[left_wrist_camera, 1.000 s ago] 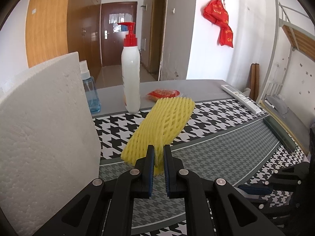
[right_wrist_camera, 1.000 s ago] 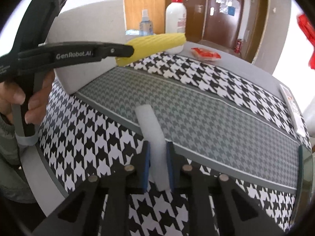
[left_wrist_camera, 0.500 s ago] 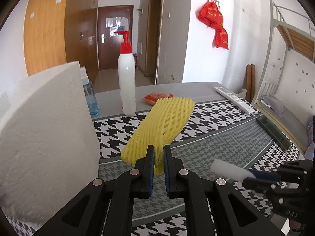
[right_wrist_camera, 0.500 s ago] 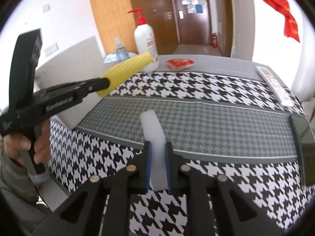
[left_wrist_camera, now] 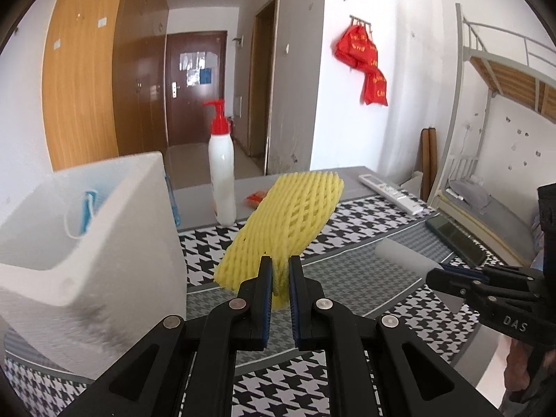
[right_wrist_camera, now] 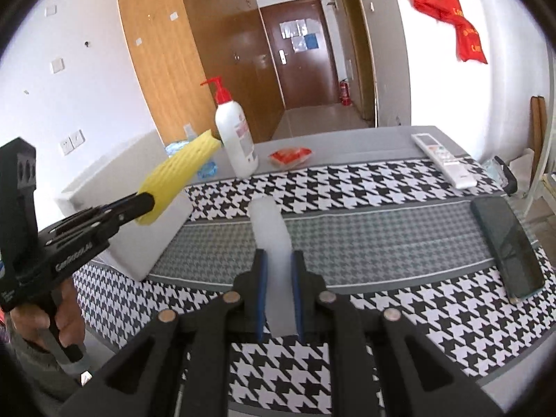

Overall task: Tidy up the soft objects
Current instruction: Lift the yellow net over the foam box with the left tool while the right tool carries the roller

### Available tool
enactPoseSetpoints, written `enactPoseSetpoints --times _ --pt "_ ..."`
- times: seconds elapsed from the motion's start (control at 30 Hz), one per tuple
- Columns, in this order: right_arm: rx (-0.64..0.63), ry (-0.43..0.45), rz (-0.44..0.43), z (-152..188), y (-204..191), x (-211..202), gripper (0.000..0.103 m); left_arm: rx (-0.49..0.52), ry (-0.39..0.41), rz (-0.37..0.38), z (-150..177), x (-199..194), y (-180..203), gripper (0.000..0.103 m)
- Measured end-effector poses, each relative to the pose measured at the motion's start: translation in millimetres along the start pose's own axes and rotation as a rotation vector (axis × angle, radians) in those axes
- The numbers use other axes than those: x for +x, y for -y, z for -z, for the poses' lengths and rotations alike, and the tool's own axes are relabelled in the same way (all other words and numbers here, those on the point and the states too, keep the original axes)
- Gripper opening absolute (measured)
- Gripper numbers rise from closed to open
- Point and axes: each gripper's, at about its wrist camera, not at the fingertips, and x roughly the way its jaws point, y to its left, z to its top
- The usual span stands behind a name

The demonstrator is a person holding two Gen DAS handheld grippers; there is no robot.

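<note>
While both my hands hang above the table (right_wrist_camera: 399, 239) with its black-and-white houndstooth cloth, the biggest thing before me is the white polystyrene foam box (left_wrist_camera: 87, 243), open at the top, standing on the table's left end. A blue-and-white face mask (left_wrist_camera: 83, 215) already lies inside it. I judge this box to be where the soft things go.

That box sits just left of my left tool (left_wrist_camera: 278, 281), and from the right wrist view my left tool (right_wrist_camera: 147, 203) is already near its upper edge, while my right tool (right_wrist_camera: 278, 271) is further off, out over the grey middle band of the cloth. So my left hand is the nearer one, and its load should go in first, I think, with a short swing leftward and over the rim.

My left tool is clamped on one end of the yellow foam fruit-net sleeve (left_wrist_camera: 288, 222); the sleeve's long axis runs forward and up away from the tool, clear of the table. The free end must clear the box wall before I let go.

My right tool is closed on the white foam stick (right_wrist_camera: 272, 239), gripping it near its lower end, the rest pointing straight ahead along the fingers. In the left wrist view that stick (left_wrist_camera: 403, 259) points toward the box, well short of it.
</note>
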Motion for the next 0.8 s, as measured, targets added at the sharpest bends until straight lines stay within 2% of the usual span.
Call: enactPoseSetpoints --times 0.6,0.8 --pt "-0.074 0.137 0.066 -26 -46 -39 0.017 0.032 0.118 -0.008 -17 -50 -12 0.009" --pt "-0.103 0.177 0.063 -35 -58 -46 0.017 0.037 0.153 -0.017 -21 -66 -17 0.009"
